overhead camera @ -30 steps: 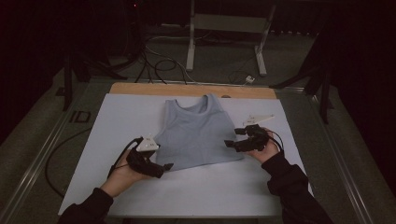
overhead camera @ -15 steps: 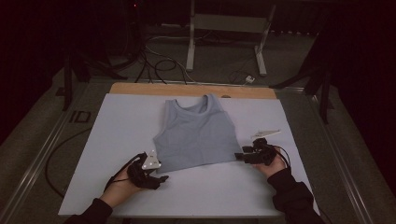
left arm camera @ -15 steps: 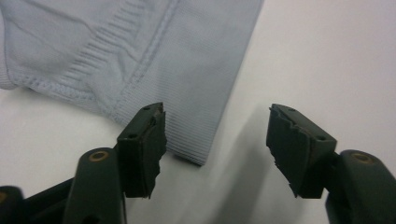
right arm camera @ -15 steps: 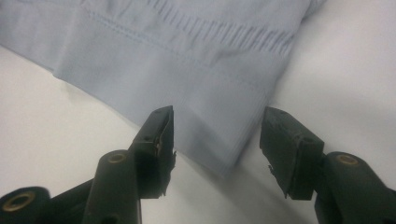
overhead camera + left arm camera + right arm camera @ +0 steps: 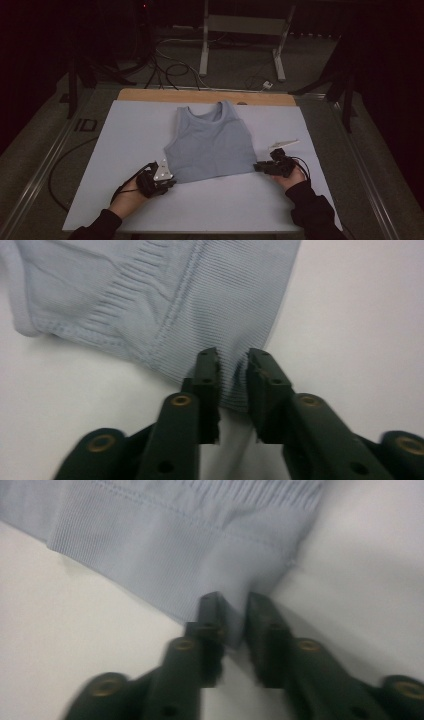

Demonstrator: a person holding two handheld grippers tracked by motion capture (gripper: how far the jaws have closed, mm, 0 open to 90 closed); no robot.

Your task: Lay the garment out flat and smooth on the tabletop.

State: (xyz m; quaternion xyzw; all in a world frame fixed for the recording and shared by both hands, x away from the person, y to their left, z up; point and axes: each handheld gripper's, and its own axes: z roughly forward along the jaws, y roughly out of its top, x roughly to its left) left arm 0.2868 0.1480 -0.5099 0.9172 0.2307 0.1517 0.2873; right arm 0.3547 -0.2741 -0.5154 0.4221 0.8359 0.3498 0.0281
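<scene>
A light blue tank top (image 5: pixel 209 145) lay flat on the white table (image 5: pixel 125 130), neck toward the far edge and hem toward the person. Compared with a second earlier, both hands had come down to the near corners of the garment, and both tools had just been closing. The left tool (image 5: pixel 167 181) sat at the hem's left corner; in the left gripper view its jaws (image 5: pixel 232 377) stood close together with a pinch of ribbed hem bunched between them, so it looked clamped on the cloth. The right tool (image 5: pixel 259 167) sat at the hem's right corner, and in the right gripper view (image 5: pixel 232 617) the cloth rose in a small fold between the narrowed jaws. That view was blurred, so the grip there seemed firm rather than certain. The tank top itself had not shifted on the table; only the corners were gathered up. With both lower corners apparently caught, the grasping step seemed done, and the likely next move was to lift the hem and carry it toward the neck for a fold, keeping both hands level so the cloth stayed square.
</scene>
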